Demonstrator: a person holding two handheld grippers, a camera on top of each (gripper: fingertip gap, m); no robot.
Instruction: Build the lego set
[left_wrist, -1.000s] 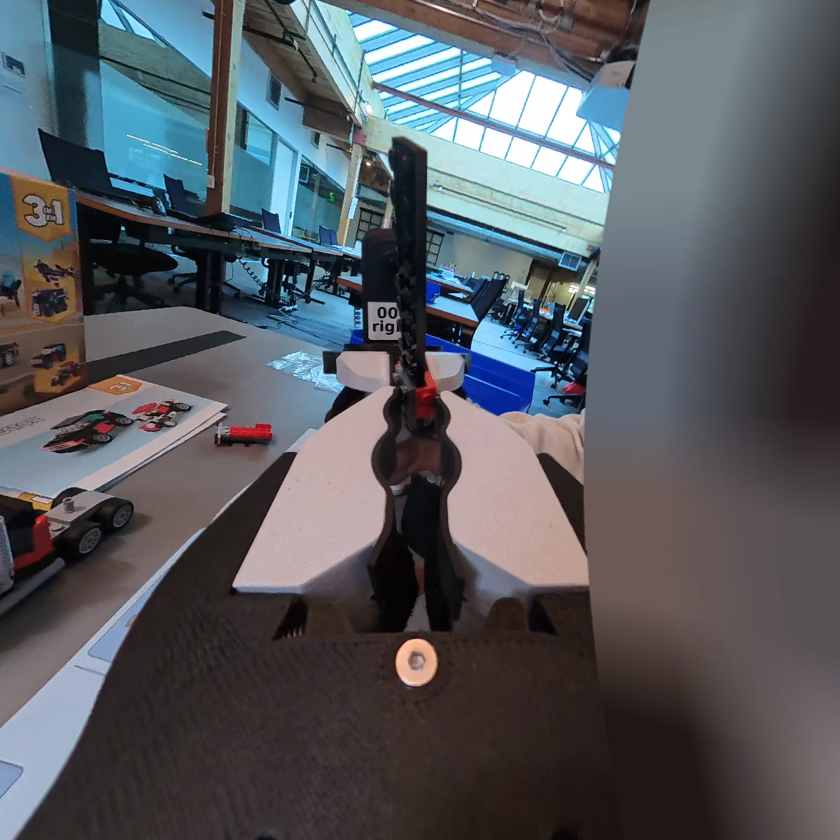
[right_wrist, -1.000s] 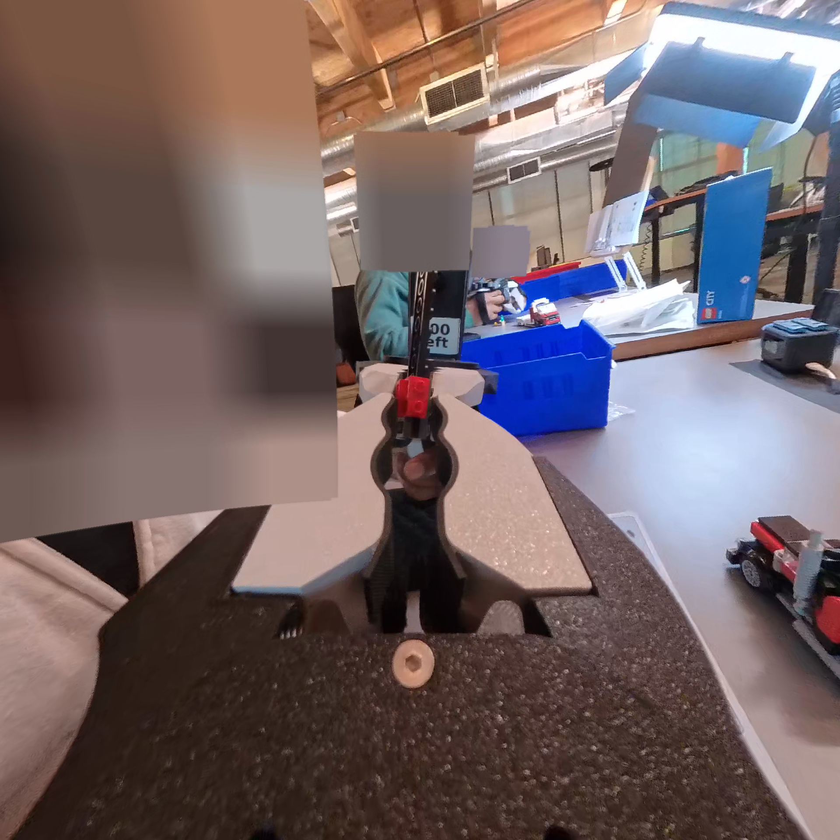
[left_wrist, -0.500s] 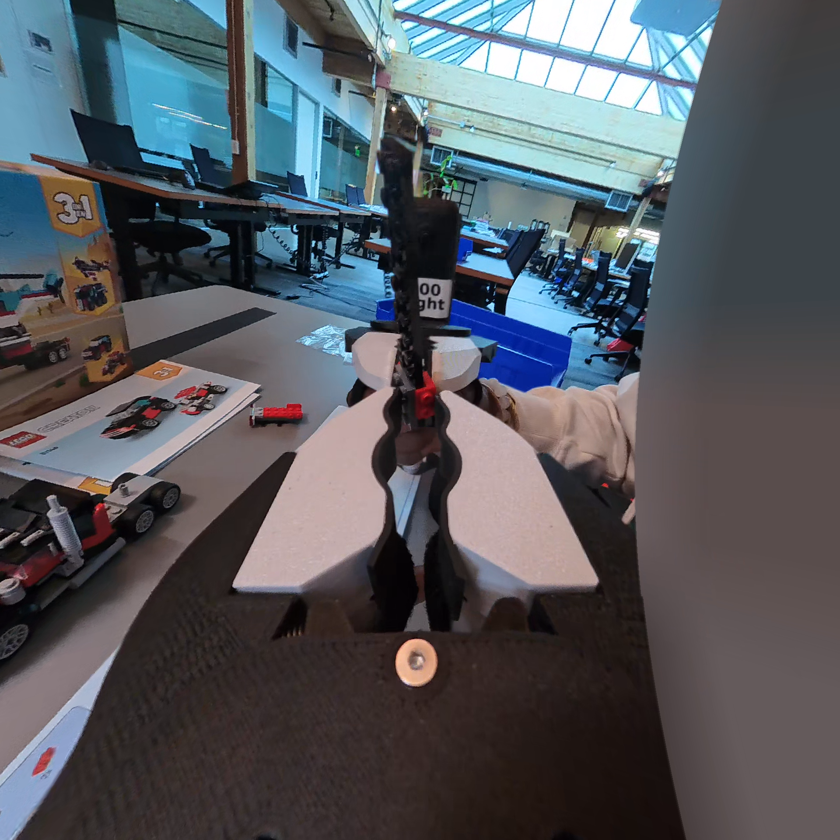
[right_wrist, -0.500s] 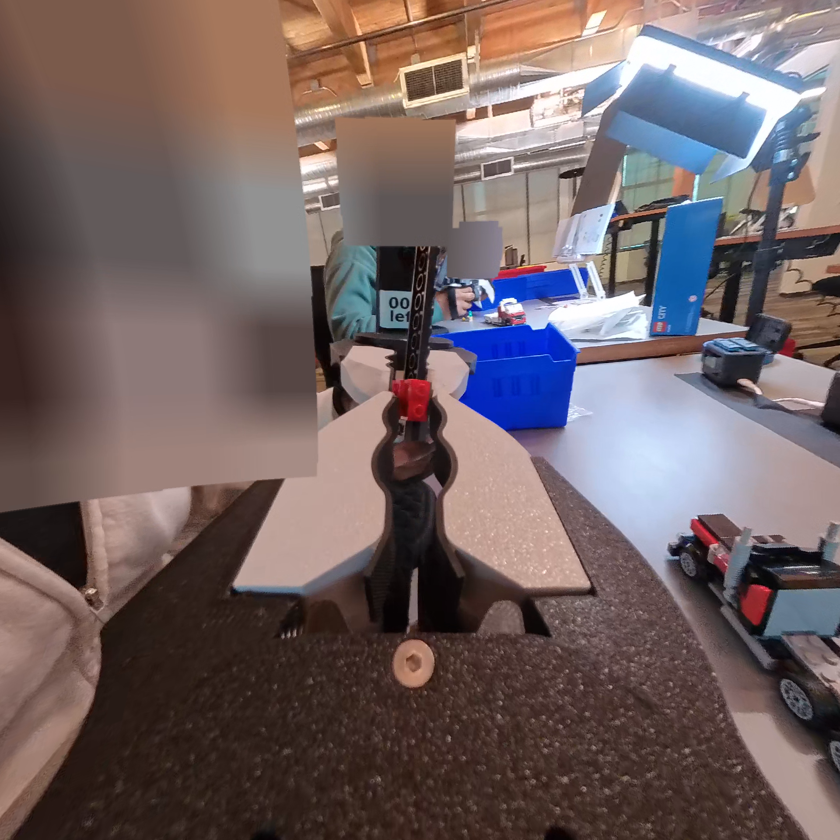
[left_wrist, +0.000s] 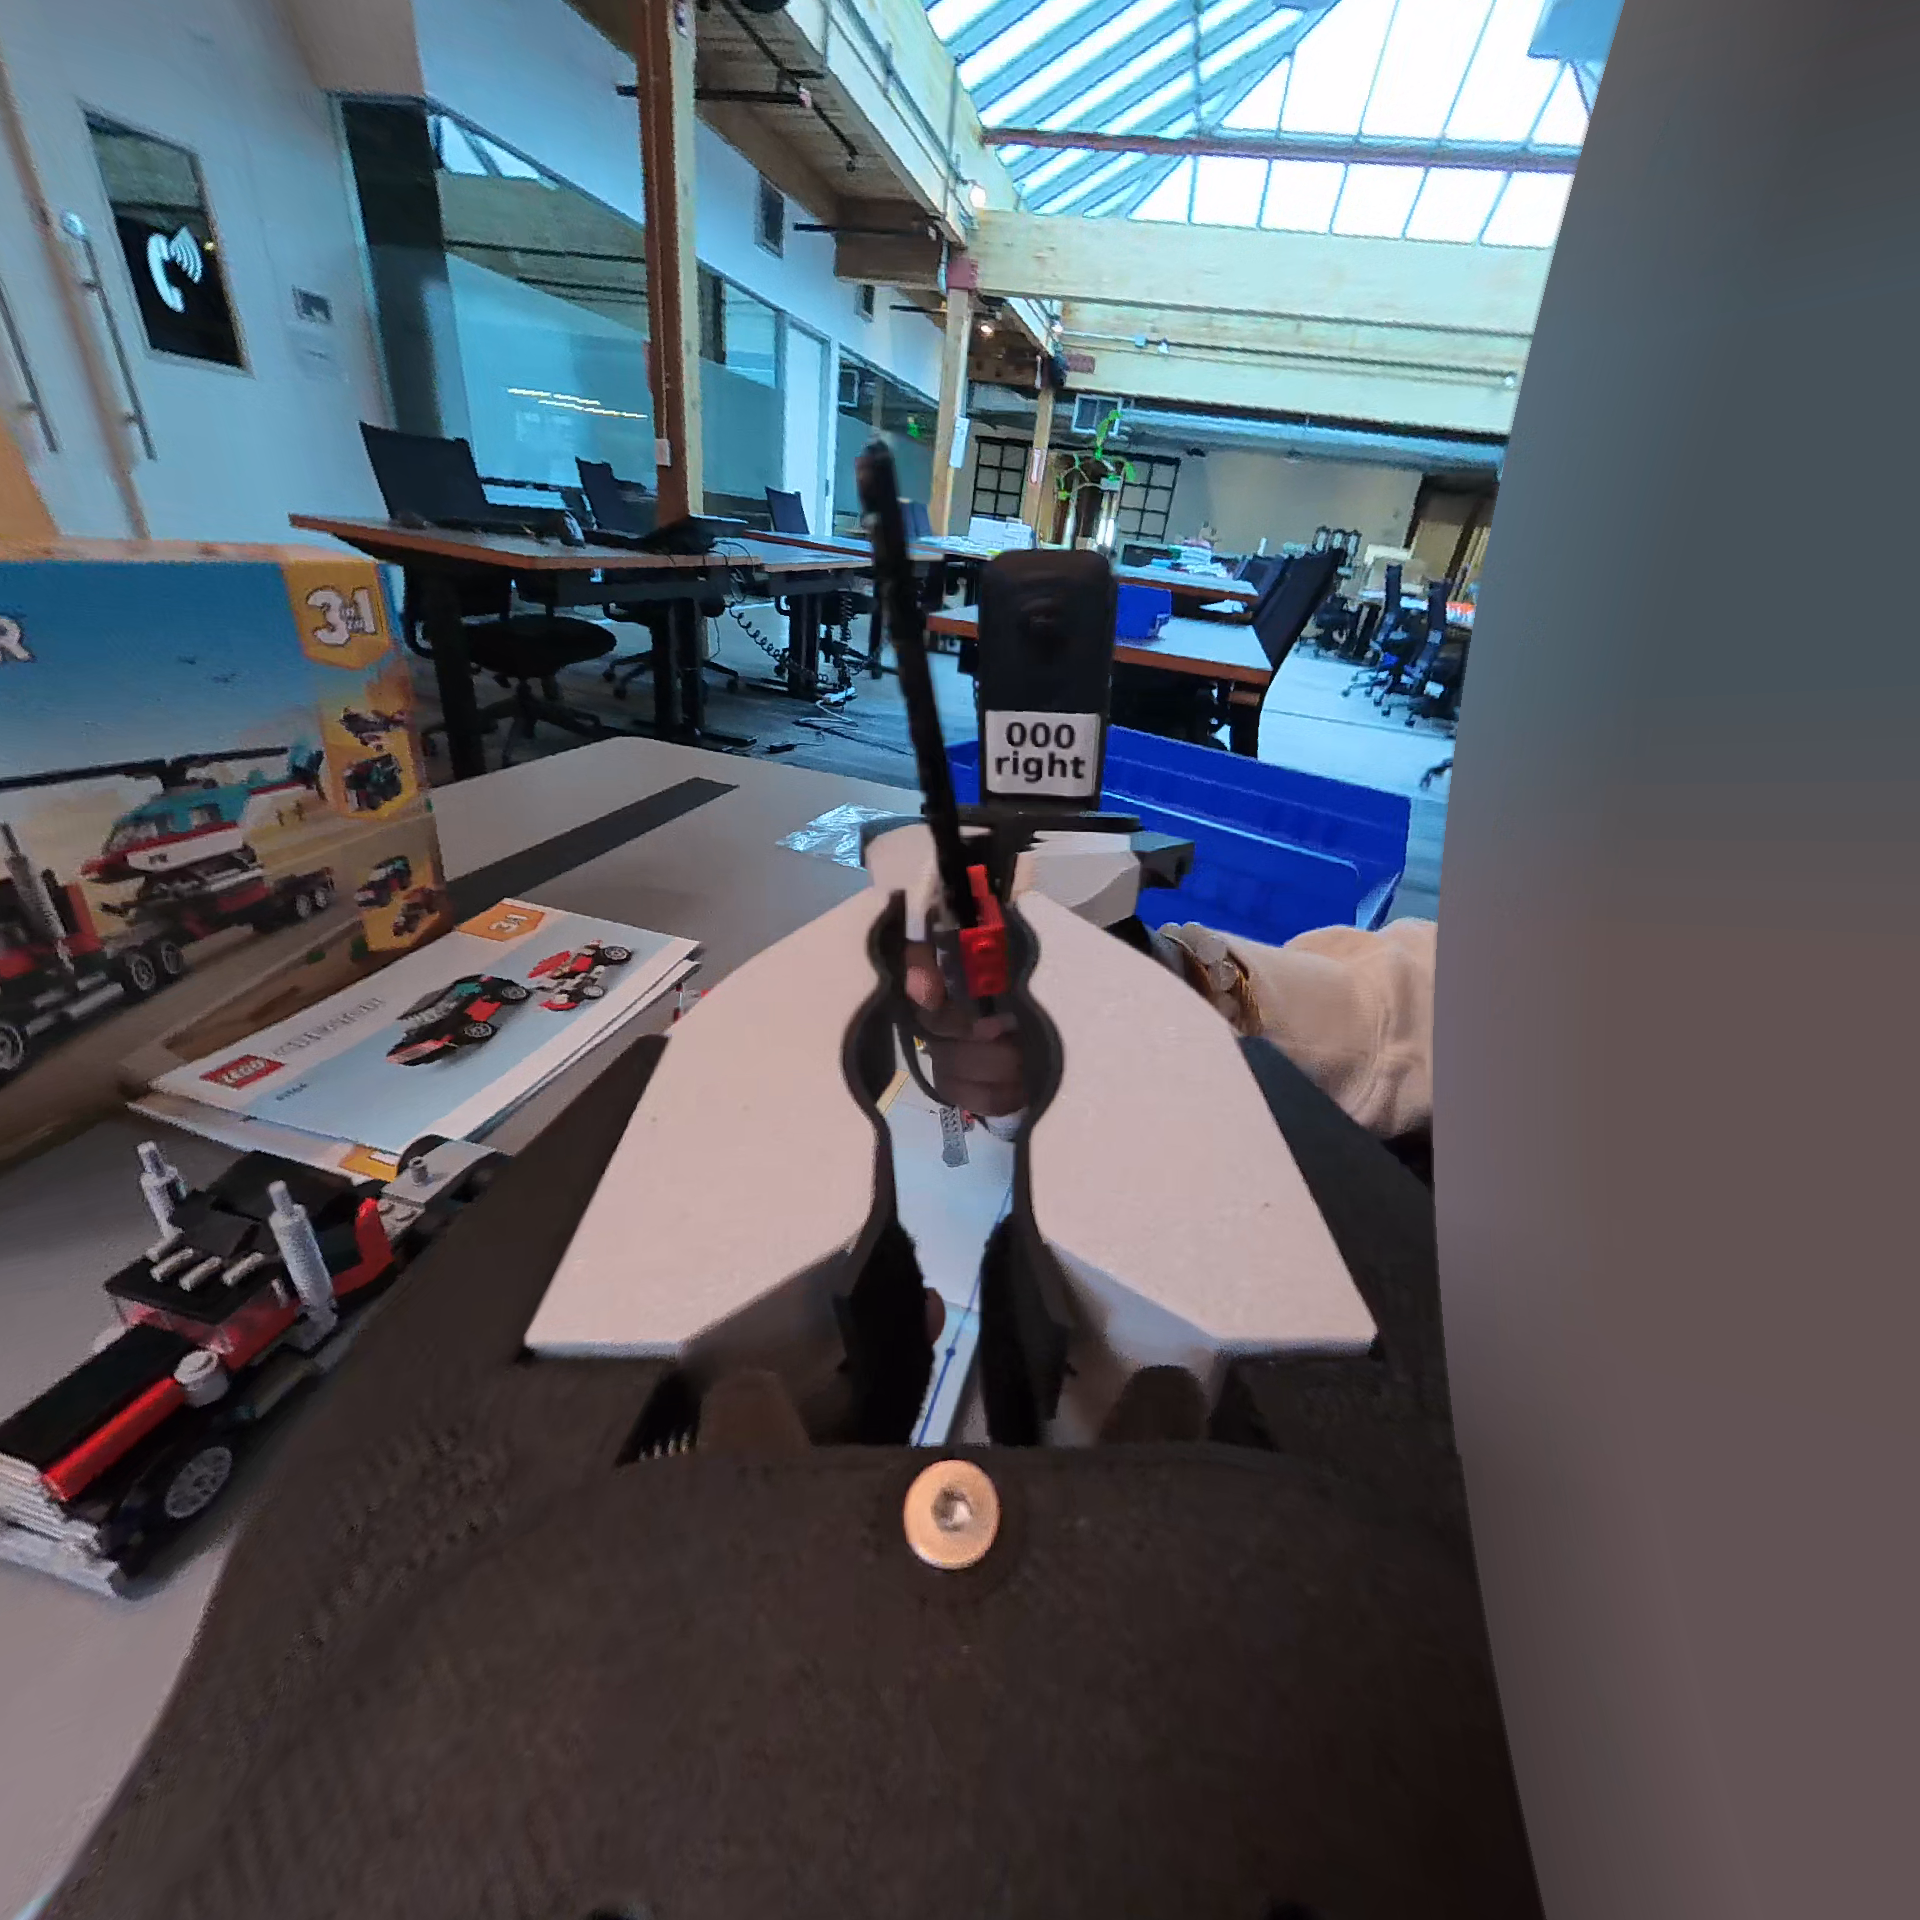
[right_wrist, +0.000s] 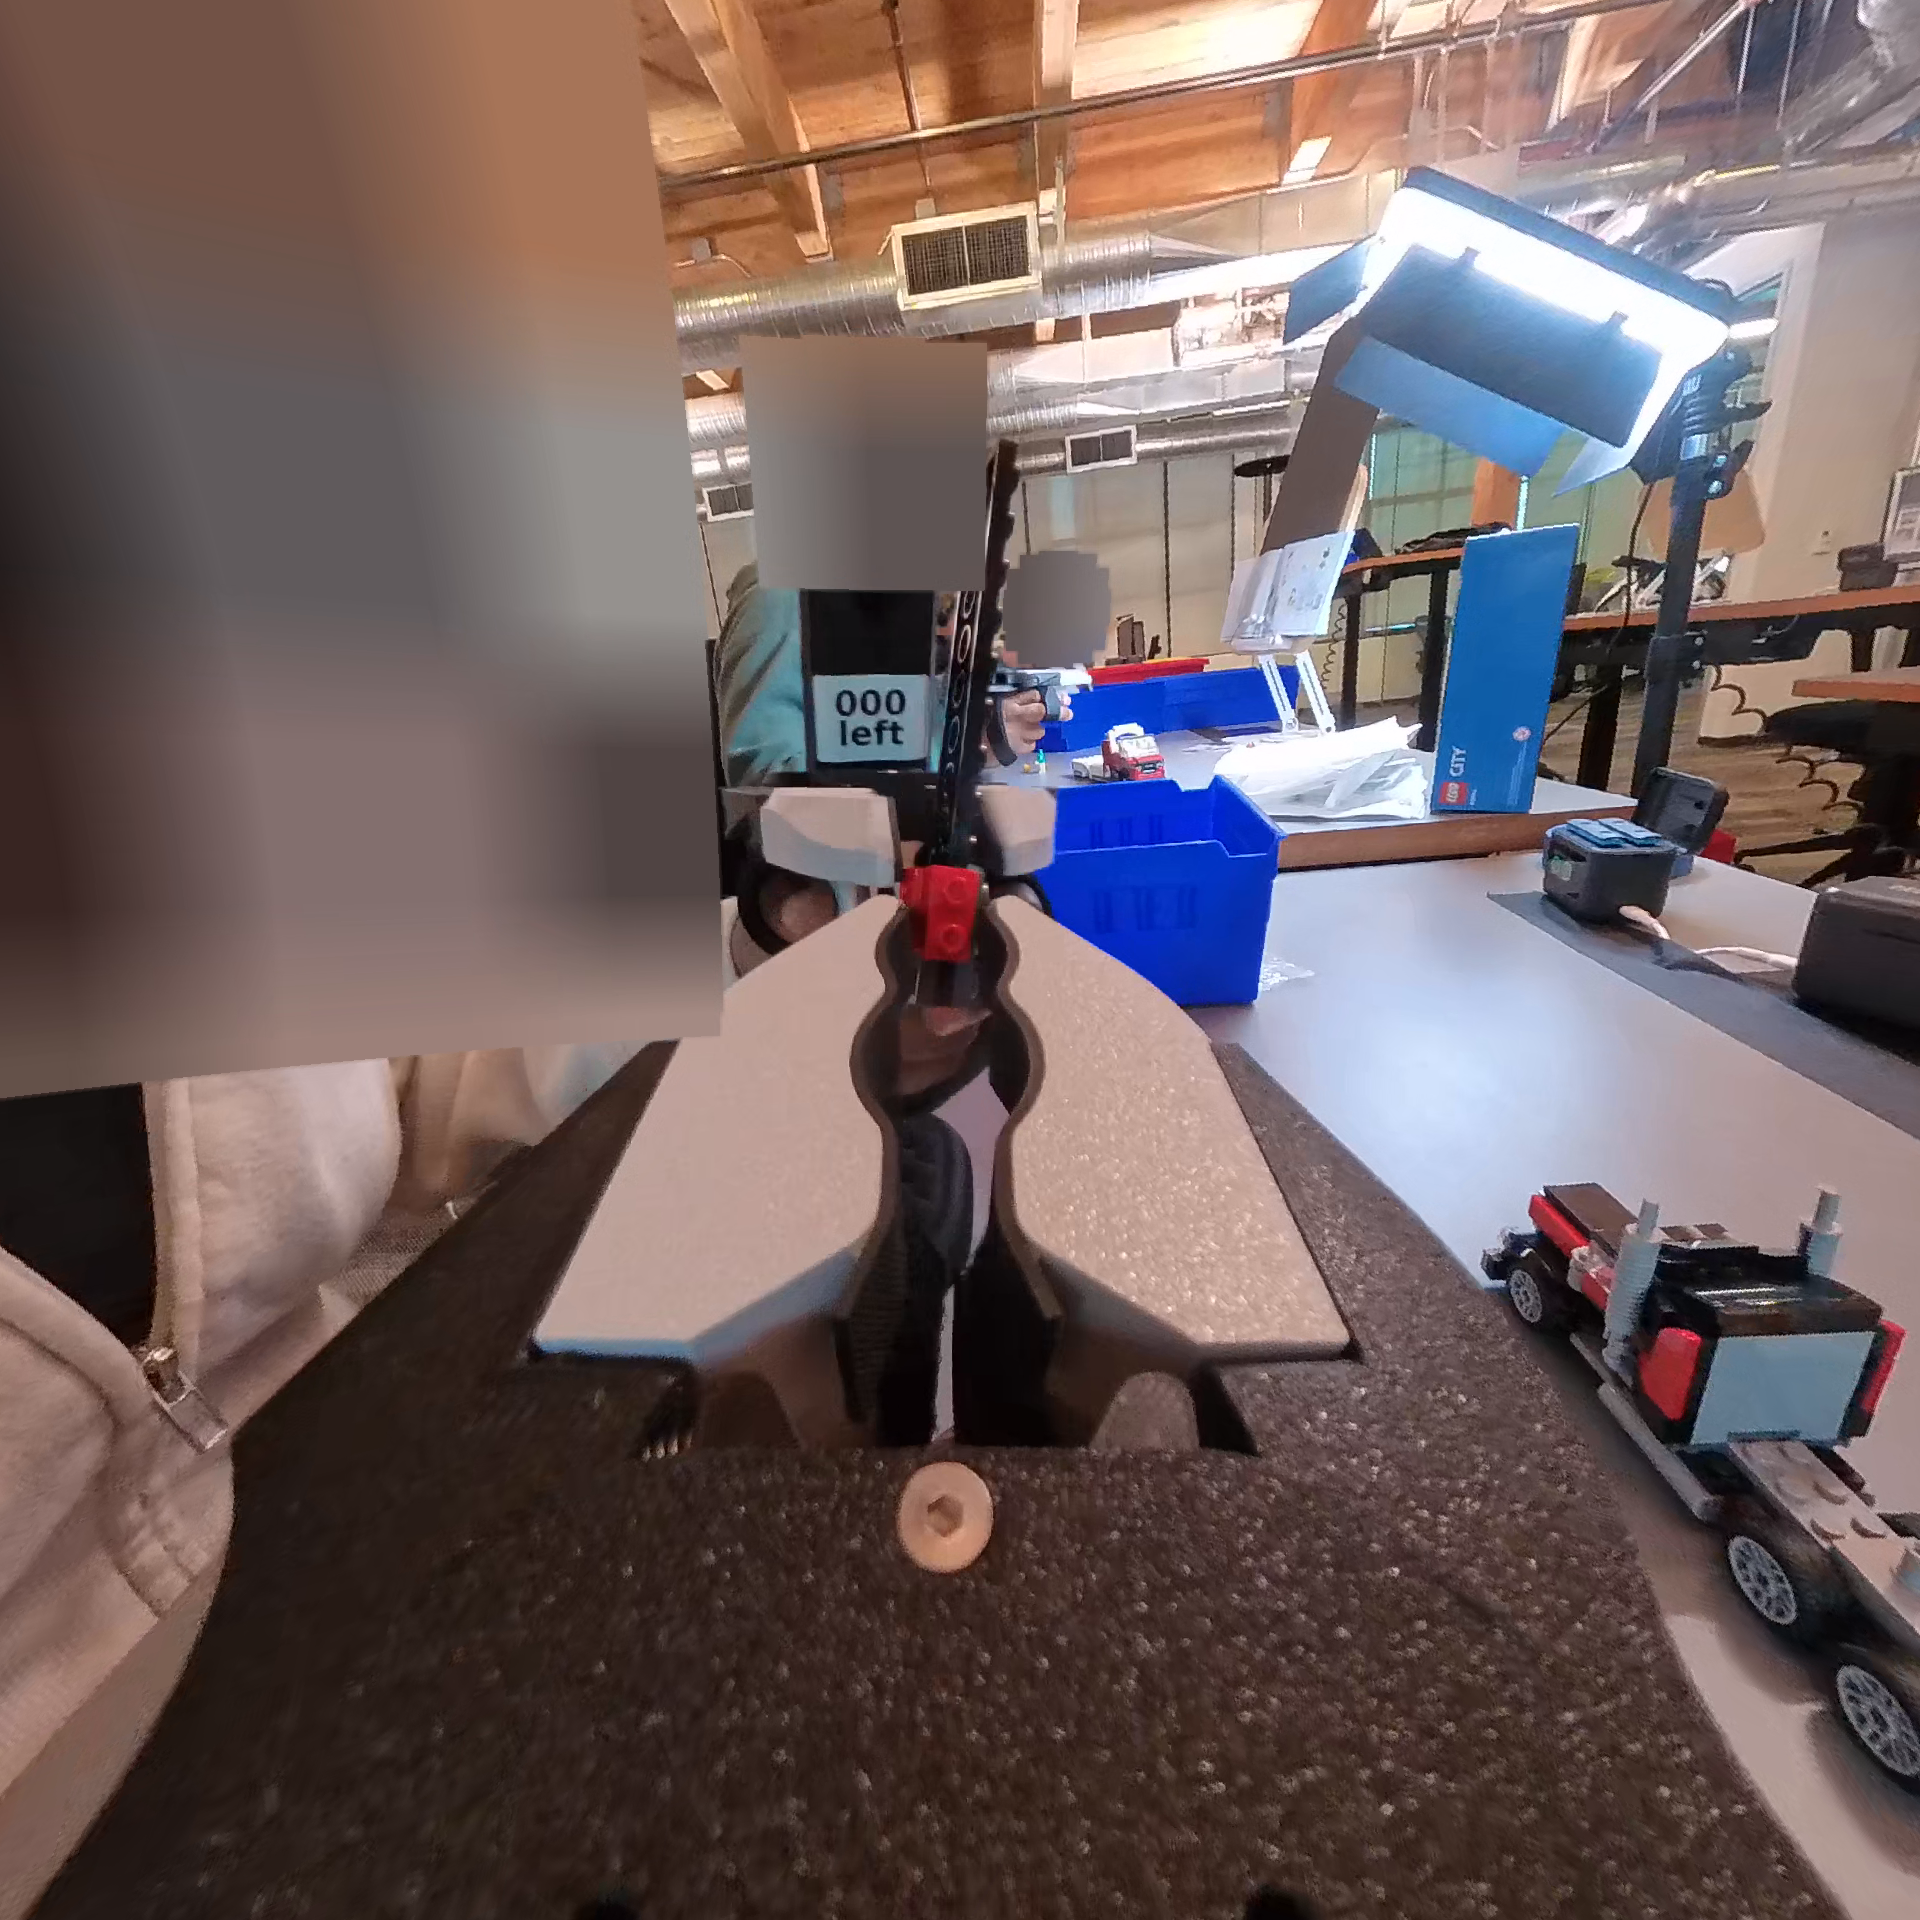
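Observation:
A long black lego plate (left_wrist: 914, 665) with a small red brick (left_wrist: 982, 940) at its lower end stands nearly upright between my two grippers, which face each other above the table. My left gripper (left_wrist: 958, 920) is shut on its lower end. My right gripper (right_wrist: 940, 920) is shut on the same end, at the red brick (right_wrist: 940, 912); the black plate (right_wrist: 975, 665) rises above it. Each gripper shows in the other's view, the right gripper (left_wrist: 1003, 862) and the left gripper (right_wrist: 930, 842). A partly built black and red truck (left_wrist: 197, 1320) stands on the table, also in the right wrist view (right_wrist: 1714, 1340).
The lego box (left_wrist: 197, 790) and the instruction booklet (left_wrist: 436, 1029) lie at the left on the grey table (right_wrist: 1455, 1039). A blue bin (right_wrist: 1153, 883) stands behind the grippers. A person's pale sleeve (left_wrist: 1340, 1008) is at the right. Black devices (right_wrist: 1605, 857) sit farther off. My left and right fingertips are right by each other.
Both views have swung downward, so the truck, box and booklet show more fully. The black plate now leans slightly instead of standing straight. Both grippers stay shut on it.

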